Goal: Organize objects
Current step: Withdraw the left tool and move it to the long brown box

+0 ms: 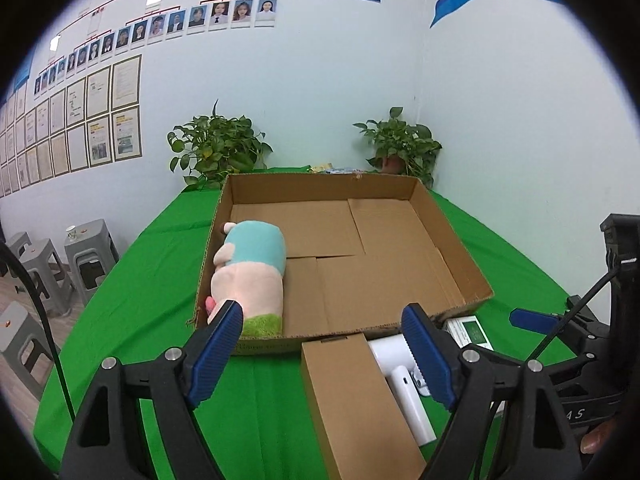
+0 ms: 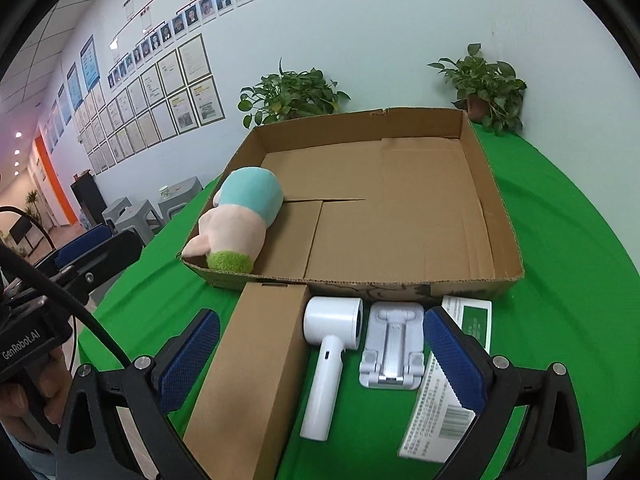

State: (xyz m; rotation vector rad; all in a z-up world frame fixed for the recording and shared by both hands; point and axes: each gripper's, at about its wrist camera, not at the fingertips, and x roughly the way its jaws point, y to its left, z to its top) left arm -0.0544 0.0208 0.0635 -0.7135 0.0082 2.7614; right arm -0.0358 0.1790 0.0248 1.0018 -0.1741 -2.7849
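A shallow cardboard tray point(image 1: 472, 276) point(image 2: 504, 216) lies on the green table. A plush toy point(image 1: 250, 276) point(image 2: 236, 220) lies inside along its left wall. In front of the tray lie a long brown box point(image 1: 352, 404) point(image 2: 252, 372), a white hair dryer point(image 2: 330, 344) point(image 1: 400, 376), a white folding stand point(image 2: 394, 346) and a white-green packet point(image 2: 452, 392) point(image 1: 472, 332). My left gripper point(image 1: 320, 356) is open and empty above the brown box. My right gripper point(image 2: 320, 364) is open and empty above the dryer and box.
Two potted plants point(image 1: 218, 148) point(image 1: 400, 148) stand at the table's far edge by the wall. Grey stools point(image 1: 86, 256) stand left of the table. The other gripper shows at the side of each view point(image 1: 576, 320) point(image 2: 92, 256).
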